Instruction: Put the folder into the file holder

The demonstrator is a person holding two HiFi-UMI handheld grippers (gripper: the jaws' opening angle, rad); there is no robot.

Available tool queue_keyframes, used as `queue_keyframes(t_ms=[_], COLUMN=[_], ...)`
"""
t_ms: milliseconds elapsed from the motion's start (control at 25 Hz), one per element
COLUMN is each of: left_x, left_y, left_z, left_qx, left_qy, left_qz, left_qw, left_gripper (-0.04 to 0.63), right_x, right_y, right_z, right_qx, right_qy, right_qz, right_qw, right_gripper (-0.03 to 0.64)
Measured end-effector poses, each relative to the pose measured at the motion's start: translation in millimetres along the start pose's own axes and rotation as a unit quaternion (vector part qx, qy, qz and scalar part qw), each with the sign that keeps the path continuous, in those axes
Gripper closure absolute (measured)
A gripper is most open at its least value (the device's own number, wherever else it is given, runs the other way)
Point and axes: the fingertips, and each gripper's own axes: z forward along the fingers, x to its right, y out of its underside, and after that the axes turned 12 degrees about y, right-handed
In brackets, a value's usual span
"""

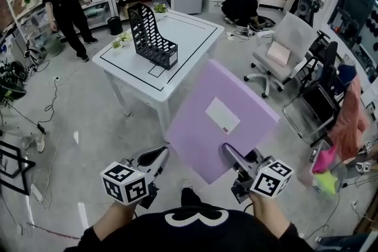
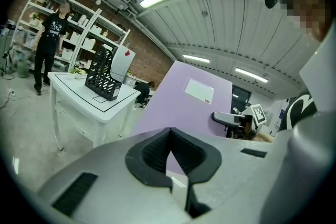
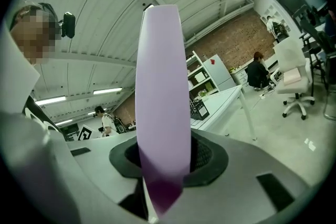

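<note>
A large purple folder (image 1: 221, 121) with a white label hangs in the air in front of me, its near corner clamped in my right gripper (image 1: 233, 156). The right gripper view shows the folder (image 3: 163, 102) edge-on between the pads. My left gripper (image 1: 155, 157) floats just left of the folder, jaws together and holding nothing. In its own view the left gripper (image 2: 169, 134) is apart from the folder (image 2: 184, 99). The black mesh file holder (image 1: 150, 38) stands upright on the white table (image 1: 189, 38) well ahead; it also shows as the file holder (image 2: 103, 75) and the file holder (image 3: 198, 109).
Small potted plants (image 1: 121, 41) sit beside the holder. A person in black (image 1: 65, 3) stands by the shelves at left; another (image 1: 242, 3) crouches at the back. Office chairs (image 1: 283, 47) and clutter fill the right side. Cables lie on the floor at left.
</note>
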Motion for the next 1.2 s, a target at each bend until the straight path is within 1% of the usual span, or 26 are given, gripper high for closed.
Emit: queue_keyframes(t_ms=[320, 520, 640, 840, 1200], left_x=[-74.8, -115.0, -134.3, -153.4, -179.3], left_y=[-61.5, -89.9, -104.2, -128.8, -155.0], left_z=[61.2, 95.5, 109.4, 117.7, 111.7], left_qx=[-0.004, -0.004, 0.003, 0.021, 0.043], left_qy=[-0.026, -0.032, -0.036, -0.044, -0.057], left_qz=[0.002, 0.006, 0.011, 0.028, 0.043], left_qw=[0.9996, 0.9995, 0.9993, 0.9984, 0.9965], left_gripper=[0.589, 0.589, 0.589, 0.589, 0.589], right_x=[52.0, 77.9, 87.0, 91.2, 72.5], right_y=[-48.9, -75.7, -88.7, -113.5, -149.0], right_z=[92.0, 137.2, 159.3, 188.3, 233.7], right_qx=[-0.010, -0.008, -0.006, 0.006, 0.031], right_qy=[-0.015, -0.022, -0.030, -0.040, -0.059], right_qz=[-0.005, -0.010, -0.020, -0.036, -0.087], right_qw=[1.000, 1.000, 0.999, 0.999, 0.994], right_gripper=[0.469, 0.469, 0.469, 0.469, 0.469])
